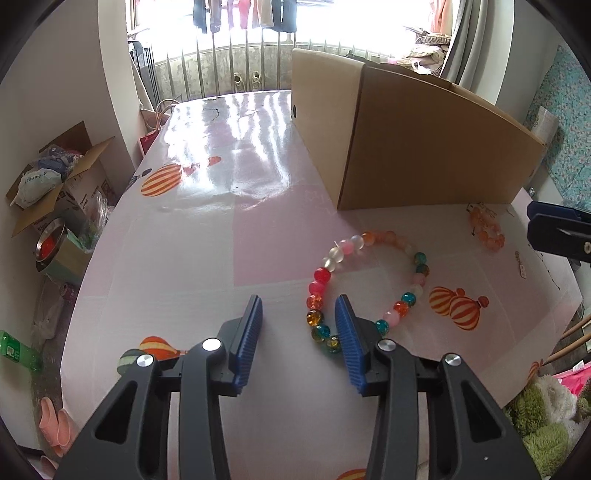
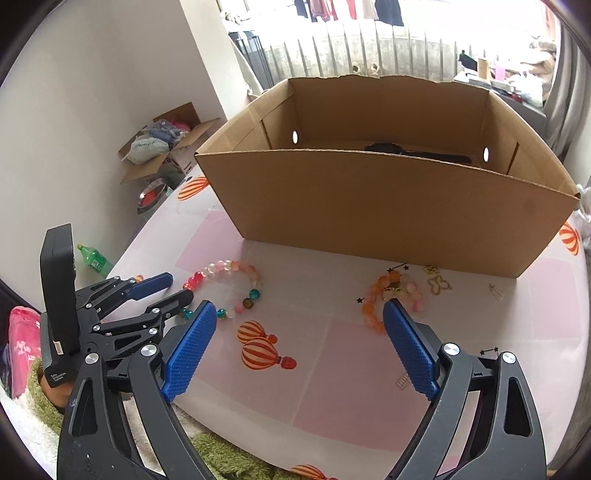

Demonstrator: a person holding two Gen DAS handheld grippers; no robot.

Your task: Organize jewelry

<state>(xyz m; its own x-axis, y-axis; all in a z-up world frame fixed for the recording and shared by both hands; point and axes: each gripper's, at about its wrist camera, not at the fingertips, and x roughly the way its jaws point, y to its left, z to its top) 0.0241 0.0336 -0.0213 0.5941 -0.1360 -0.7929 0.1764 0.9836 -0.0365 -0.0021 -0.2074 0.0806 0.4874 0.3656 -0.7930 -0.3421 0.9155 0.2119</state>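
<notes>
Pink balloon-print table (image 1: 192, 258) — cardboard box (image 2: 388, 214) at 12 o'clock. Left gripper (image 1: 299, 314) half-spread, multicoloured bead bracelet (image 1: 365, 280) outside its fingers; right gripper (image 2: 299, 317) spread wide — nothing between.

Bright barred window (image 1: 229, 62), white walls (image 1: 55, 92), perhaps laundry (image 1: 243, 14) outside.

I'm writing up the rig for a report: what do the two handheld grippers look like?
Both match: the left gripper and right gripper have black plastic linkage arms with triangular cut-outs and round silver pivot bolts. Their fingers carry blue textured pads. A black block with small white lettering sits upright on the left gripper's body.
</notes>
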